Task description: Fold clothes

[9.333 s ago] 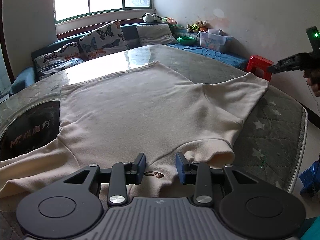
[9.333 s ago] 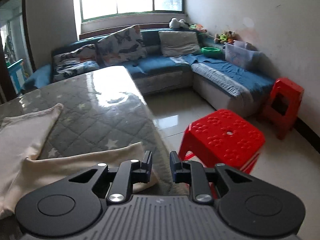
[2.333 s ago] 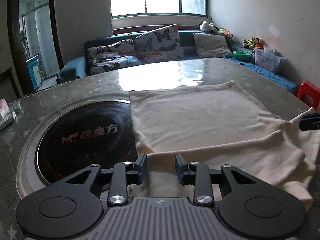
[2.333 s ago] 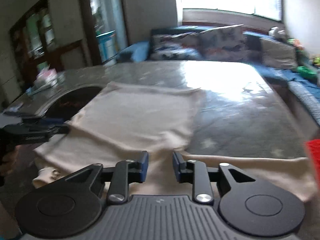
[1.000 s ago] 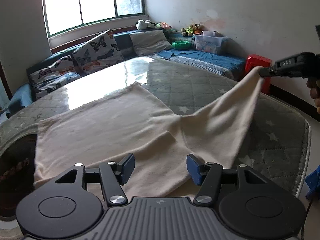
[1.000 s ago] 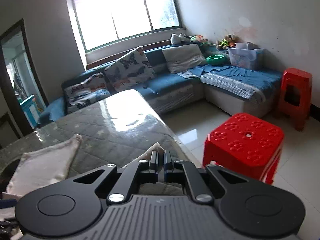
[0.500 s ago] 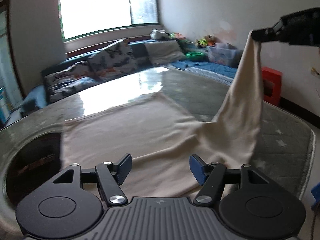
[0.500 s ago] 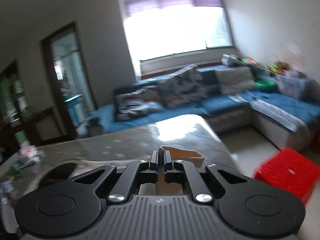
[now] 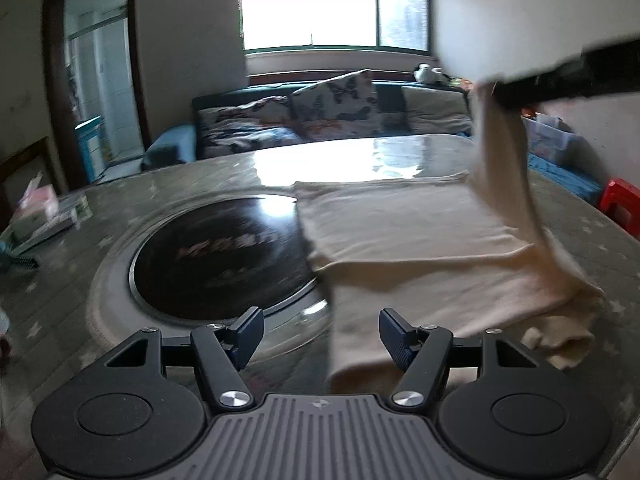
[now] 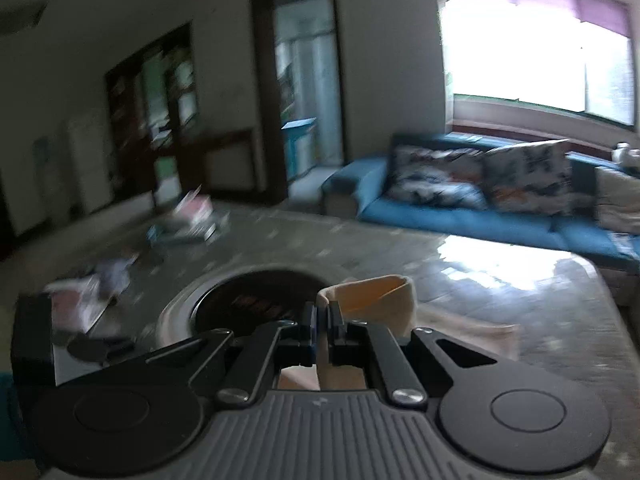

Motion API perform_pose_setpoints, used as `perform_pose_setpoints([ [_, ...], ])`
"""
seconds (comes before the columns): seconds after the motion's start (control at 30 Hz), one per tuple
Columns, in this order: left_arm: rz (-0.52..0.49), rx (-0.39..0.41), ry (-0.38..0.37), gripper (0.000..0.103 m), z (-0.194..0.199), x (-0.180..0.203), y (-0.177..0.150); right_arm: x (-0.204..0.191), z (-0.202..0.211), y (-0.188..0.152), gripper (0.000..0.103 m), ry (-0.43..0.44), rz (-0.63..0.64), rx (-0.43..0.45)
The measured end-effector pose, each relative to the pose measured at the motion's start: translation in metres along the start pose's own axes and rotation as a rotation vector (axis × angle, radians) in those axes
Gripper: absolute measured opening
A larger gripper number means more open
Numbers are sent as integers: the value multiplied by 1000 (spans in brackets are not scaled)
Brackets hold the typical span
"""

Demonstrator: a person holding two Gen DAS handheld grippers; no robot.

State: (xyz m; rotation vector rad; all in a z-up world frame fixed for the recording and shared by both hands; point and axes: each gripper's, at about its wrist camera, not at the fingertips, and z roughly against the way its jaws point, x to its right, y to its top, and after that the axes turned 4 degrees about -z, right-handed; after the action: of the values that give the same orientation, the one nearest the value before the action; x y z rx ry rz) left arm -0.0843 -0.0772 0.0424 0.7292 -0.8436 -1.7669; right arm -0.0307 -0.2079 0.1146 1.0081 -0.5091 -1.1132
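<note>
So right now the cream sweater point(image 9: 408, 240) is lying mostly flat on the surface point(image 9: 80, 288), which has a quilted grey cover with little stars on it, and the sweater's left edge sits just beside the round black glass inset point(image 9: 224, 256) in the middle. One sleeve point(image 9: 504, 160) is pulled up off the surface and hangs in the air on the right side, stretched tall from the body of the sweater up to the right hand-held gripper point(image 9: 496, 90), which shows in the left wrist view as a blurry dark bar coming in from the upper right. From the right wrist view you can see that hand-held gripper point(image 10: 322, 320) clamped tight on the sleeve cuff point(image 10: 372, 296), with the cuff's opening looping out past the fingertips and more fabric bunched under the fingers. The left hand-held gripper point(image 9: 320, 332) has its blue-padded fingers spread wide with nothing between them, and it hovers low over the near edge of the sweater where the fabric meets the rim of the black inset. Both views are pretty motion-blurred. Behind it all there's a blue sofa point(image 10: 460, 216) with butterfly-print cushions point(image 9: 332, 100) under a bright window point(image 9: 332, 4), a red stool point(image 9: 620, 200) at the far right, and some packets and papers point(image 10: 188, 220) scattered on the far left of the surface.
</note>
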Motion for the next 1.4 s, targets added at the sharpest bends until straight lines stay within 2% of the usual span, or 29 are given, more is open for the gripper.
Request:
perform_pose_setpoints([
  [0.1, 24, -8, 14, 67, 0, -9, -3, -22, -19, -13, 12, 29, 52, -57],
  [0.17, 25, -5, 16, 67, 1, -10, -4, -33, -23, -15, 13, 35, 77, -74],
  [0.27, 23, 14, 5, 66, 4, -10, 0, -31, -12, -12, 16, 21, 85, -63],
  [0.37, 8, 28, -23, 64, 5, -1, 4, -10, 3, -8, 20, -37, 85, -54],
  [0.47, -22, 23, -61, 52, -1, 11, 8, 14, 13, -10, 22, -96, 83, -76],
  [0.57, -52, 14, -91, 49, -8, 23, 10, 35, 19, -19, 24, -146, 87, -133],
  [0.67, -79, -8, -109, 34, -17, 31, 9, 52, 21, -34, 26, -177, 81, -192],
  [0.8, -99, -34, -107, 11, -24, 37, 5, 67, 20, -55, 26, -174, 59, -259],
  [0.9, -110, -25, -88, 3, -22, 37, 4, 71, 17, -71, 26, -146, 28, -286],
  [1.1, -128, -19, -48, 2, -15, 33, 4, 73, 3, -100, 26, -92, -29, -331],
  [1.2, -129, -45, -9, 0, -19, 28, 2, 74, -1, -112, 27, -86, -38, -352],
  [1.4, -72, -63, -70, 3, -21, 18, 17, 78, 5, -94, 27, -89, -19, -305],
])
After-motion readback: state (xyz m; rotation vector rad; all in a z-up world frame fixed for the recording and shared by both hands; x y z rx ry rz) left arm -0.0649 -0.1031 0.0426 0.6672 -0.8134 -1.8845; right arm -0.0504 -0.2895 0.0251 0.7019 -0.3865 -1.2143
